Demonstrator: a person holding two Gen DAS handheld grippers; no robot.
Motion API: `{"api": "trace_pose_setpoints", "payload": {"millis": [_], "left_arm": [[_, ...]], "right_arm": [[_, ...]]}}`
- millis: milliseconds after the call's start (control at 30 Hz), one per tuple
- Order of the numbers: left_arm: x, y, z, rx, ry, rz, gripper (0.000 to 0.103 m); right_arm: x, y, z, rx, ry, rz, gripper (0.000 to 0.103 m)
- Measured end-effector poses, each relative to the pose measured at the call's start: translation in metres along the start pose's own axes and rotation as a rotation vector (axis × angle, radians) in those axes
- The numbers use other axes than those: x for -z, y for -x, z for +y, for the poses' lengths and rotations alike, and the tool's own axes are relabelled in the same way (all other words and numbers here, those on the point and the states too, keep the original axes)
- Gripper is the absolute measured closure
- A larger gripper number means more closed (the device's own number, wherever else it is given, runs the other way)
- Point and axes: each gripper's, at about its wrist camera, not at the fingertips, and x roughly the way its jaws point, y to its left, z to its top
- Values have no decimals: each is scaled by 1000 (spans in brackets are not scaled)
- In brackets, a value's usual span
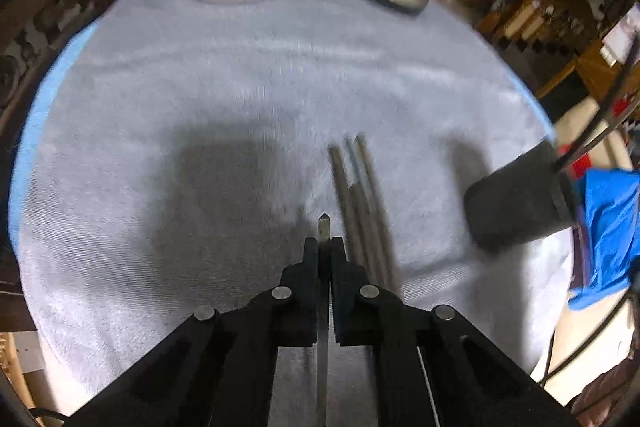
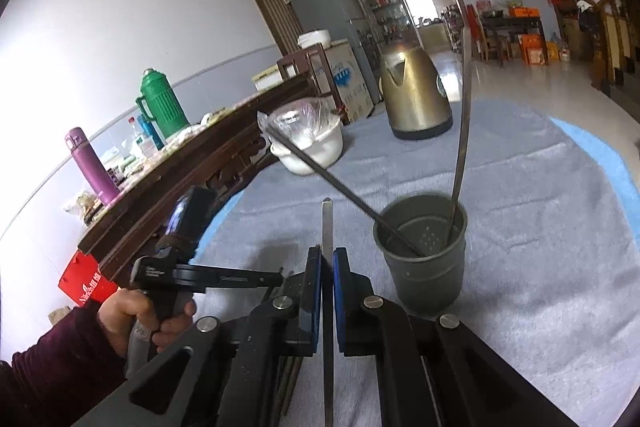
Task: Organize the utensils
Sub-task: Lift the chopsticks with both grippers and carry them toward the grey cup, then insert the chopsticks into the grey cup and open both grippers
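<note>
1. Step in hand: chopsticks are being gathered from the towel (image 1: pixel 200 75) into the cup (image 2: pixel 424 259). The right gripper (image 2: pixel 327 259) is clamped on one chopstick (image 2: pixel 327 223), which stands up between its jaws just left of the cup and is not yet over the rim.
2. The left gripper (image 1: pixel 324 247) points steeply down at the towel with its jaws closed; a thin pointed stick tip (image 1: pixel 323 227) shows between them, so it appears to pinch one chopstick too. The frame is blurred, so the grip is a judgement.
3. Loose chopsticks (image 1: pixel 360 203): a small bundle lies on the towel just right of the left gripper's tip, running away from the camera. These remain to be collected.
4. Next move, as judged: the right gripper must carry its chopstick over the cup mouth, tilt the stick's lower end inside the rim, then release. The two sticks already leaning there narrow the free opening.
5. Cup contents: two chopsticks (image 2: pixel 460 155), leaning apart against opposite sides; a perforated bottom shows.
6. White bowl (image 2: pixel 312 147): covered with clear film; contents cannot be told.
7. Kettle (image 2: pixel 416 95): stands at the far edge of the towel, lid shut, well apart from the cup.
8. A hand (image 2: pixel 132 319) holds the left gripper's handle.
</note>
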Motion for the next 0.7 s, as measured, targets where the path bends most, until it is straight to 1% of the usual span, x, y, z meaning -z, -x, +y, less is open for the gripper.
{"api": "trace_pose_setpoints", "payload": {"millis": [33,100,133,167,200,267,367,400,467,567,633,700], "left_arm": [[0,11,-2,2,-1,-35,98],[0,36,-14,10,-9,-129,98],[1,53,-19,21,-12,-187,98],[2,68,-19,31,-15,-222,98],[2,80,-28,42,-21,-270,98],[3,109,-36,55,-37,-356,98],[10,154,-53,77,-63,-514,97],[9,162,-57,88,-64,-552,97],[11,183,-64,111,-65,-617,98],[8,201,-74,149,-63,-674,97],[8,210,-80,175,-64,-708,98],[4,219,-89,197,-62,-759,97]], "right_arm": [[-2,3,0,-2,-4,-13,97],[-7,11,-2,-9,-13,-52,97],[-10,16,-2,-12,-16,-78,97],[-13,20,-2,-14,-17,-100,97],[-16,24,-2,-15,-16,-119,97],[-25,35,0,-13,-7,-180,97],[-39,51,4,-9,7,-259,97],[-43,55,4,-8,8,-284,97],[-52,65,4,3,4,-346,97],[-66,75,1,17,-18,-428,97],[-76,80,1,49,-14,-486,97],[-83,82,1,84,-9,-526,97]]}}
